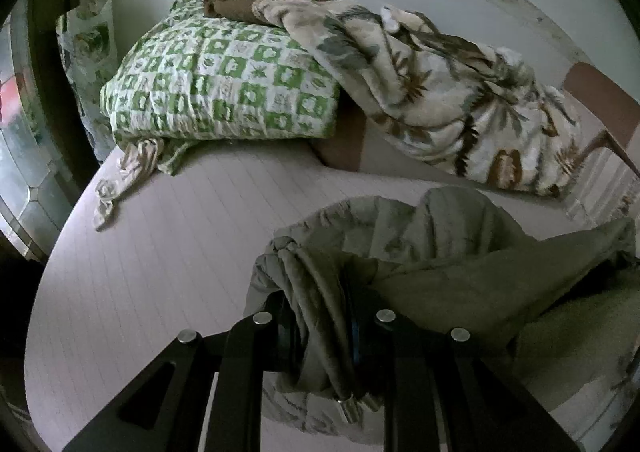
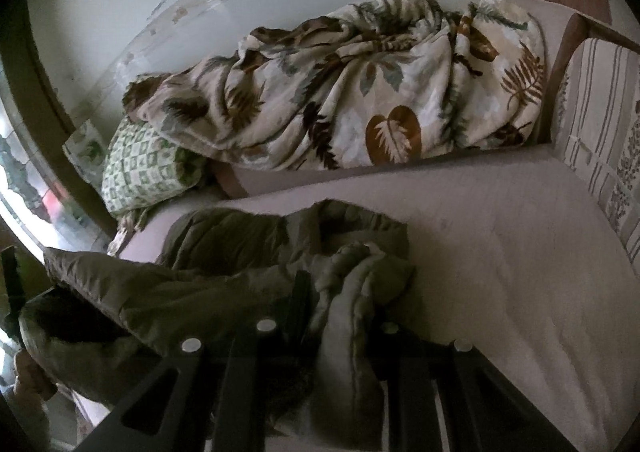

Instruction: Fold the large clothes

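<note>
An olive-green padded garment [image 1: 460,272] hangs bunched over the pale bed sheet [image 1: 152,252]. My left gripper [image 1: 320,324] is shut on a gathered fold of it, which drapes down between the black fingers. In the right wrist view the same olive garment [image 2: 224,284] stretches leftward from my right gripper [image 2: 340,316], which is shut on another bunched fold. The fingertips of both grippers are hidden by cloth. A person's hand [image 2: 28,376] shows at the lower left edge of the right wrist view.
A green-and-white checked pillow [image 1: 216,80] lies at the head of the bed, and a leaf-print blanket [image 2: 340,100] is heaped along the wall. A striped cushion [image 2: 600,124] and a wooden frame stand at the right. A small crumpled cloth [image 1: 120,180] lies near the pillow.
</note>
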